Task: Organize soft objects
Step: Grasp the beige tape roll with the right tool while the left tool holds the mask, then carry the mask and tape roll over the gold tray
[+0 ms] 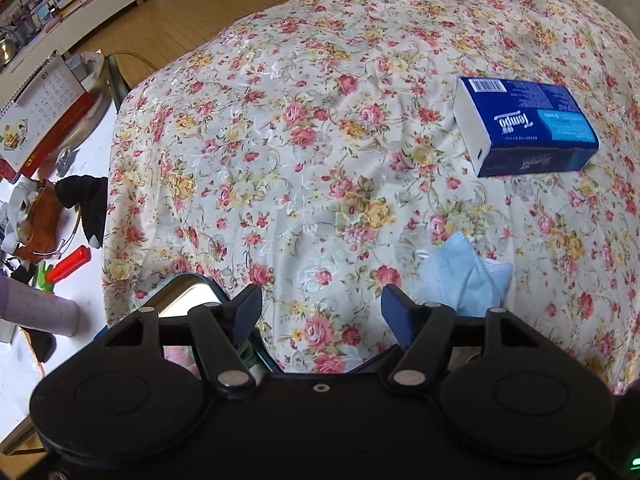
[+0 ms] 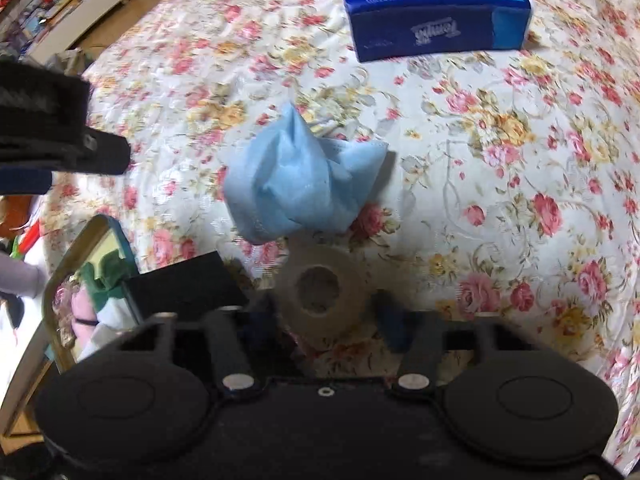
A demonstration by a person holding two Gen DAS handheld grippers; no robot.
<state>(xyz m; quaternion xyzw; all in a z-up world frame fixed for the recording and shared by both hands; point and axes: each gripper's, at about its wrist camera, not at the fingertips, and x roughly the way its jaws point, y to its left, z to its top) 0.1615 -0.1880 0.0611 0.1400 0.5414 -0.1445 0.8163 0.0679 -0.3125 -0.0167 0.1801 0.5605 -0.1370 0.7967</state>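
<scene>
A crumpled pale-blue face mask [image 2: 298,184] lies on a floral tablecloth [image 1: 280,140] draped over the worktop, with a blue Tempo tissue pack [image 2: 436,8] well beyond it on the same cloth. In the right wrist view, the right gripper [image 2: 324,316] points steeply down at a whitish tape roll [image 2: 320,292] lying flat just in front of the mask; its jaws stand on either side of the roll and appear drawn in against it, though blur leaves the contact itself unclear. The left gripper [image 1: 320,312] hangs over bare cloth with its jaws partly parted and nothing between them, the mask just beyond its right finger. At the cloth's left edge sits an open metal tin [image 2: 80,280] holding green and pink soft items. Farther left, in the left wrist view, the uncovered white worktop carries a desk calendar [image 1: 40,108], a red lighter [image 1: 68,266] and a black knitted piece [image 1: 86,204].
</scene>
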